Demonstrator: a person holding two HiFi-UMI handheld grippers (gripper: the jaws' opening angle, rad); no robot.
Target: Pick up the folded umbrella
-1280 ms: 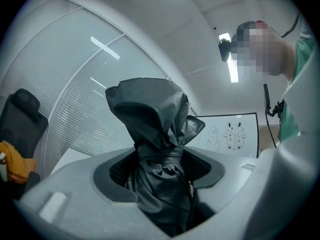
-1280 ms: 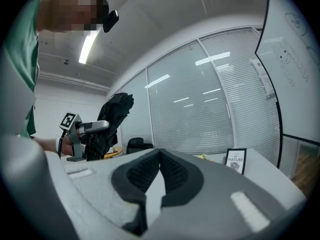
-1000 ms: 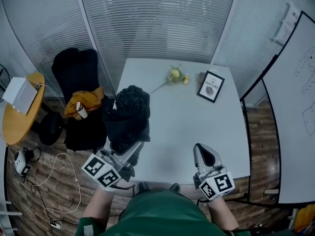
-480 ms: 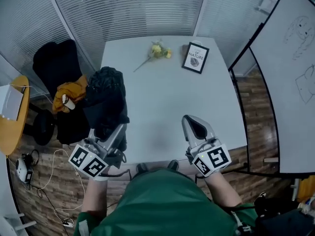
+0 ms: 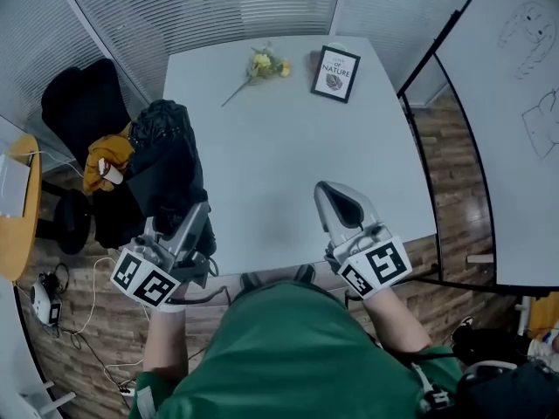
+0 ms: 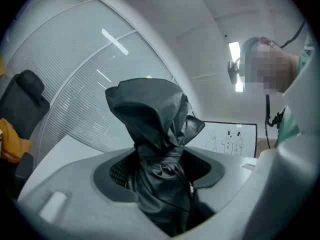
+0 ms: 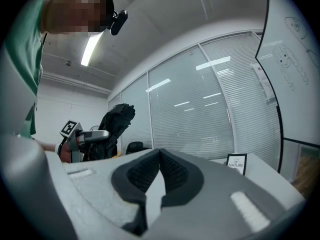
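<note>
The folded umbrella (image 5: 164, 162) is a bundle of black crumpled fabric. It stands between the jaws of my left gripper (image 5: 194, 225), which is shut on it, held over the table's left edge. In the left gripper view the umbrella (image 6: 156, 149) fills the gap between the dark pads and sticks up past them. My right gripper (image 5: 337, 201) hovers over the near right part of the white table (image 5: 279, 155); its jaws meet at the tips with nothing between them. The right gripper view shows the umbrella (image 7: 116, 118) held up in the left gripper (image 7: 84, 136).
A yellow flower (image 5: 262, 63) and a framed picture (image 5: 335, 72) lie at the table's far end. A black chair (image 5: 77, 103) with an orange cloth (image 5: 101, 157) stands to the left, beside a round wooden table (image 5: 17, 216). A whiteboard (image 5: 511, 103) lines the right side.
The head view has swung, so the table and chair sit higher and further left in the picture. Both grippers keep their places, and the umbrella stays in the left one.
</note>
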